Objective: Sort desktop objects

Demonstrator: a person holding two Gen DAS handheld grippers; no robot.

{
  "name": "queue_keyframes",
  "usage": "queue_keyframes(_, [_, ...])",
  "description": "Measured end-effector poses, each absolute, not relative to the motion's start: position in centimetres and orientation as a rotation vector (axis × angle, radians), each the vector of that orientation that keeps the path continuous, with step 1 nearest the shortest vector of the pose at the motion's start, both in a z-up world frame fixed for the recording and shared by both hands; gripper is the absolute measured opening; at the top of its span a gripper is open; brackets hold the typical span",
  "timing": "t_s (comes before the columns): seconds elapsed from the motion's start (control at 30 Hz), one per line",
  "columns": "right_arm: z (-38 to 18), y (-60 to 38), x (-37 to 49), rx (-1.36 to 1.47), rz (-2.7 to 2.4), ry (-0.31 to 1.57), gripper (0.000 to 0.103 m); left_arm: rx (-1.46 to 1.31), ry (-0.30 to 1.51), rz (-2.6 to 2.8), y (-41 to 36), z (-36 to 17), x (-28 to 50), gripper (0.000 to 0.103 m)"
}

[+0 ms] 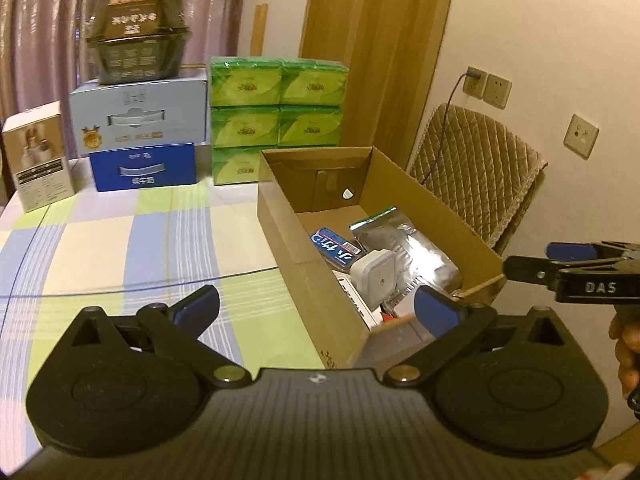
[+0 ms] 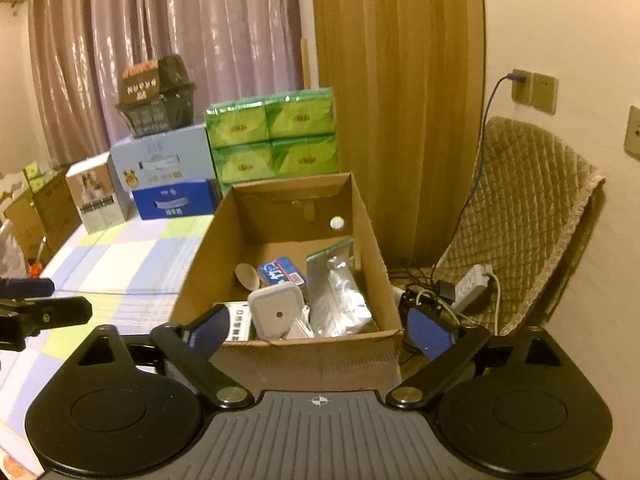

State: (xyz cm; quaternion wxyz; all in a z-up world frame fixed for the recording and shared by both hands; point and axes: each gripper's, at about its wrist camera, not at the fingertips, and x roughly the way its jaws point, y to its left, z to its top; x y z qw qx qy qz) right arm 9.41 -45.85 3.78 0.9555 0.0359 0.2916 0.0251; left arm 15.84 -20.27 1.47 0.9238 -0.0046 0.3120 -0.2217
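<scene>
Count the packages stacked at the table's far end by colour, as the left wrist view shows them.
Green tissue packs: 5 visible
Light blue carton: 1
Dark blue carton: 1
White box: 1
Dark plastic container: 1
Total: 9

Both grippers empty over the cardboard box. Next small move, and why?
Probably draw the left gripper back toward the checked tablecloth to look for the next item. Both it and the right gripper are open and hold nothing; the white square adapter, silver foil pouch and blue packet already lie in the open brown cardboard box.
</scene>
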Motion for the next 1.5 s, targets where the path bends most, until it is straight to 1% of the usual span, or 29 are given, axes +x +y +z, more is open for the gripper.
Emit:
queue_keyframes(0.07, [4.5,-45.5,8.3,0.067,0.054,0.584,0.101,-0.025,0.631,-0.447,-19.9,2.0,14.6,0.102])
queue_keyframes(0.37, [6.2,-43.7,4.0,0.058,0.055,0.617,0.101,-0.068,0.635,-0.388,-19.2,3.4,10.3,0.102])
queue_keyframes(0.63, [6.0,-43.1,0.5,0.081,0.043,0.642,0.101,-0.065,0.673,-0.355,-19.9,3.5,6.8,0.102])
queue_keyframes(0.87, [6.3,-42.2,-1.6,0.047,0.014,0.621,0.101,-0.056,0.687,-0.308,-19.6,3.4,4.4,0.102])
queue_keyframes(1.03, [6.3,-41.2,-2.5,-0.02,-0.009,0.604,0.101,-0.078,0.701,-0.288,-19.0,3.3,3.5,0.102])
queue_keyframes(1.5, [5.8,-40.3,-2.8,-0.016,0.013,0.613,0.101,-0.092,0.717,-0.283,-18.4,2.6,2.6,0.102])
